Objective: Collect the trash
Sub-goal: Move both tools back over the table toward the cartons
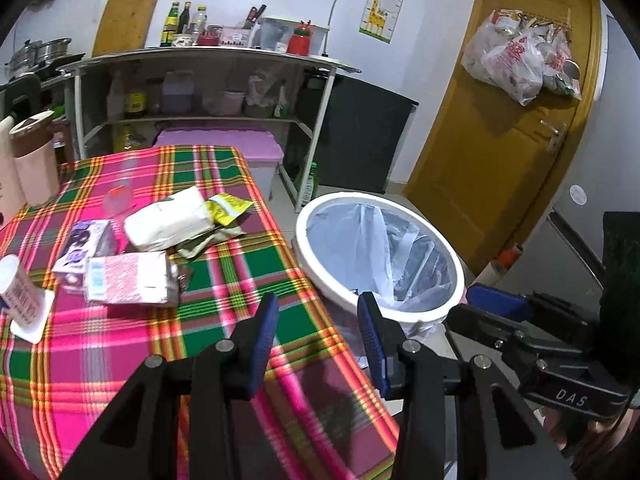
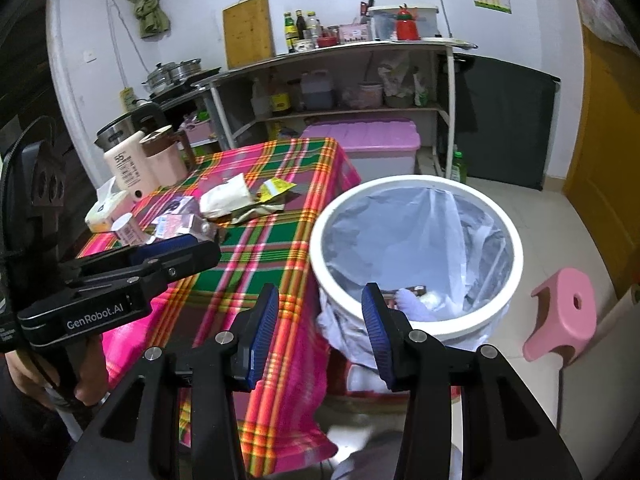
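Observation:
Several pieces of trash lie on the plaid tablecloth (image 1: 240,320): a pink carton (image 1: 128,278), a purple carton (image 1: 82,240), a white bag (image 1: 168,220), a yellow wrapper (image 1: 226,208) and a printed paper cup (image 1: 18,292). A white bin (image 2: 516,248) with a clear liner stands on the floor beside the table, with some scraps (image 2: 412,300) at its bottom. My left gripper (image 1: 319,308) hovers open over the table's near right edge, holding nothing. My right gripper (image 2: 320,300) is open and empty between the table edge and the bin's near rim.
A kettle (image 2: 120,128) and pink mugs (image 2: 160,156) stand at the table's far left. A pink storage box (image 2: 372,136) sits under a loaded shelf (image 2: 360,46). A pink stool (image 2: 564,316) is right of the bin, before a yellow door (image 1: 500,128).

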### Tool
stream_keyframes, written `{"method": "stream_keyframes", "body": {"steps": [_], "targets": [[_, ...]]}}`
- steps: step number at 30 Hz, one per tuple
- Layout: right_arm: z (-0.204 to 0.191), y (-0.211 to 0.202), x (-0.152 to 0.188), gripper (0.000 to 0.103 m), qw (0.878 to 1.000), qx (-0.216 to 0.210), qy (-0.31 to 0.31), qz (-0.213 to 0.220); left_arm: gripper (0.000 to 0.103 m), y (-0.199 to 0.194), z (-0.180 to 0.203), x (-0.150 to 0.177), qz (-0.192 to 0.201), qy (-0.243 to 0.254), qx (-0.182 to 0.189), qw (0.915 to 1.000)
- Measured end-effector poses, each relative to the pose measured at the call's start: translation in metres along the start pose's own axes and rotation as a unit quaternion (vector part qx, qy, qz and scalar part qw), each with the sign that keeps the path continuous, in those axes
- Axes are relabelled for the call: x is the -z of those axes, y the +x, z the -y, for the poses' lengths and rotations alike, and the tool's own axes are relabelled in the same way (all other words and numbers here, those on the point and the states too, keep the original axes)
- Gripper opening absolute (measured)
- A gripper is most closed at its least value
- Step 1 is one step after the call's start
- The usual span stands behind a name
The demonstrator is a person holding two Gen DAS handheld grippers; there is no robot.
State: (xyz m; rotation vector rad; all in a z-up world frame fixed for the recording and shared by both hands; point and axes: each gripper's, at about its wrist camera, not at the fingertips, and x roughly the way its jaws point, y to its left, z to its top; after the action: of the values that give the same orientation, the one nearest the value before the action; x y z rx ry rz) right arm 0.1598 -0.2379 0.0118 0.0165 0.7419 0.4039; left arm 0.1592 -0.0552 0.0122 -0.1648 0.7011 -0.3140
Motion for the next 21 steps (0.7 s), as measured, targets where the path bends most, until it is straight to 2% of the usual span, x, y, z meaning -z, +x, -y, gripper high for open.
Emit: {"method": "stream_keyframes", "body": {"steps": [14,21], "targets": [[-0.03,0.013,0.015,0.044,0.998,-0.045,-0.026,-0.024,0.043,-0.017,-0.038,0.035,-0.009,-0.035,-0.043,0.9984],[-0.04,0.023,0.016,0.044,0.997,-0.059,-0.037,-0.032,0.043,-0.03,-0.062,0.041,0.001,-0.053,-0.072,0.996]]}}
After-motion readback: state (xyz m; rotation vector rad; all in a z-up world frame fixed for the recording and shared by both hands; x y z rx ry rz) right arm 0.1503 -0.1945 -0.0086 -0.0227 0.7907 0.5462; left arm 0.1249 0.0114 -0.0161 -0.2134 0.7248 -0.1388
